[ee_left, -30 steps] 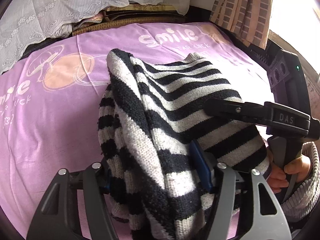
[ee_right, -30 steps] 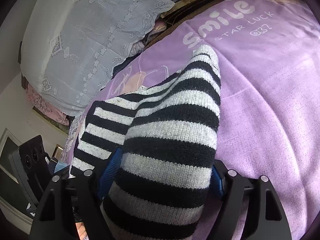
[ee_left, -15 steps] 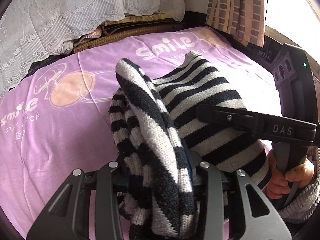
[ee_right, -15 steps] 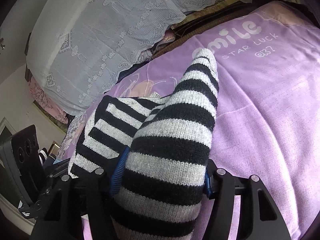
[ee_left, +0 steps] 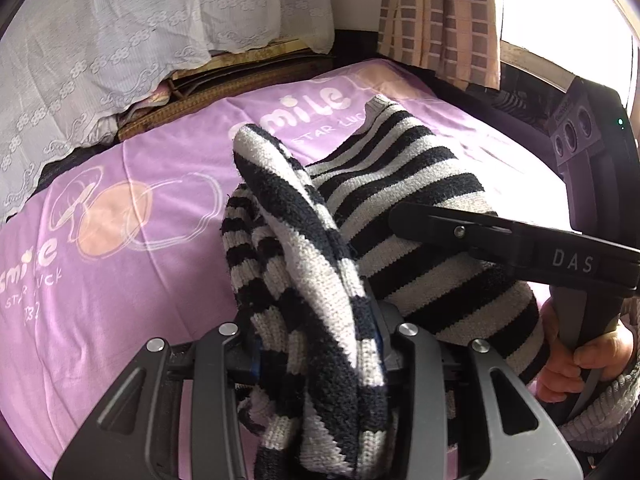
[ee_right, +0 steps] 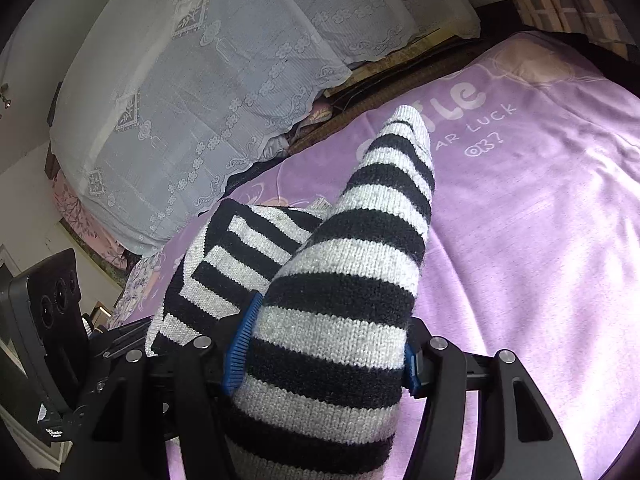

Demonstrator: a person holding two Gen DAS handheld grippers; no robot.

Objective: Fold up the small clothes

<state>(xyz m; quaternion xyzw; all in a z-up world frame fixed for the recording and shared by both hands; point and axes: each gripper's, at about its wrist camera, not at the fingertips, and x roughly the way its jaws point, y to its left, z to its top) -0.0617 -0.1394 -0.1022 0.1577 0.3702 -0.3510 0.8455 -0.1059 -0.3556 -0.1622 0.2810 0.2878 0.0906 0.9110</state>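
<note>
A small black-and-white striped knit sweater [ee_left: 420, 184] hangs bunched over the purple bed sheet [ee_left: 120, 300], lifted off it at both ends. My left gripper [ee_left: 316, 344] is shut on a thick fold of the sweater, its blue pads pressing the knit from both sides. In the right wrist view, my right gripper [ee_right: 324, 344] is shut on another bulky part of the sweater [ee_right: 384, 200], which fills the whole gap between its pads. The right gripper's black body [ee_left: 520, 240] reaches in from the right in the left wrist view, held by a hand [ee_left: 576, 360].
The purple sheet [ee_right: 540, 240] with "smile" print covers the bed. White lace-covered bedding [ee_left: 100, 60] is piled along the far side, with a woven mat [ee_left: 224, 84] beneath it. A checked curtain [ee_left: 440, 20] hangs at the back right beside a bright window.
Both grippers closed tighter on the sweater and rose with it, gathering it into a narrower upright bunch. More of the sheet shows beneath the sweater now.
</note>
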